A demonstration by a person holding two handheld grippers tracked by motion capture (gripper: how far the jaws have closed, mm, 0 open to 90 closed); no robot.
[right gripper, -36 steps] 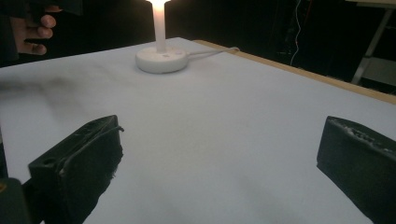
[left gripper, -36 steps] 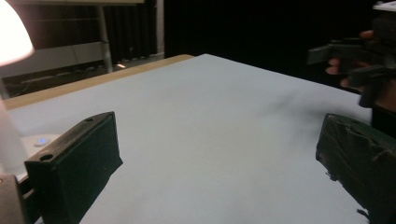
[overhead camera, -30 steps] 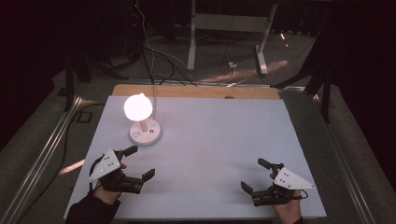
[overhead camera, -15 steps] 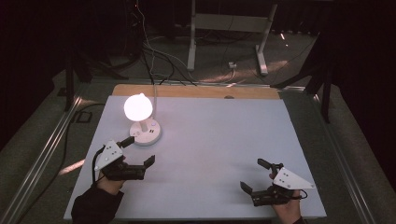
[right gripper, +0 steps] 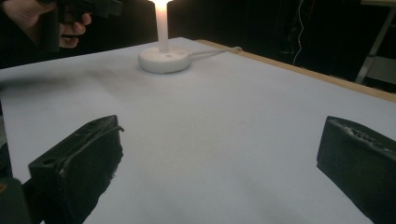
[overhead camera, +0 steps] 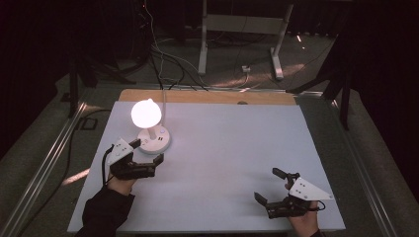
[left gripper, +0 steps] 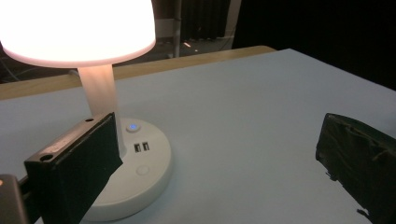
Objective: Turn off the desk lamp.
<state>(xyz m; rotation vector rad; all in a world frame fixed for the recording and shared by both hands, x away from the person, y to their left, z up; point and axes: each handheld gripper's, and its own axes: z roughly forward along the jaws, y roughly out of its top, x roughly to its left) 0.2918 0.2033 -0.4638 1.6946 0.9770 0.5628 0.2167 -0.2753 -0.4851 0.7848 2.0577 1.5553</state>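
White table (overhead camera: 222, 148): left gripper (overhead camera: 146, 152) fingers wide apart beside lit lamp (overhead camera: 150, 129).

In the left gripper view we see the lamp shade (left gripper: 77, 28) cut off by the top and left edges, and the near left jaw covers the left part of the lamp base (left gripper: 135, 177), whose lower rim runs off the bottom edge. In the right gripper view the shade lies beyond the top edge, so we see just the stem (right gripper: 162, 25) rising from the base. The markings on the base's small buttons (overhead camera: 160, 140) are too small for us to read in the high view.
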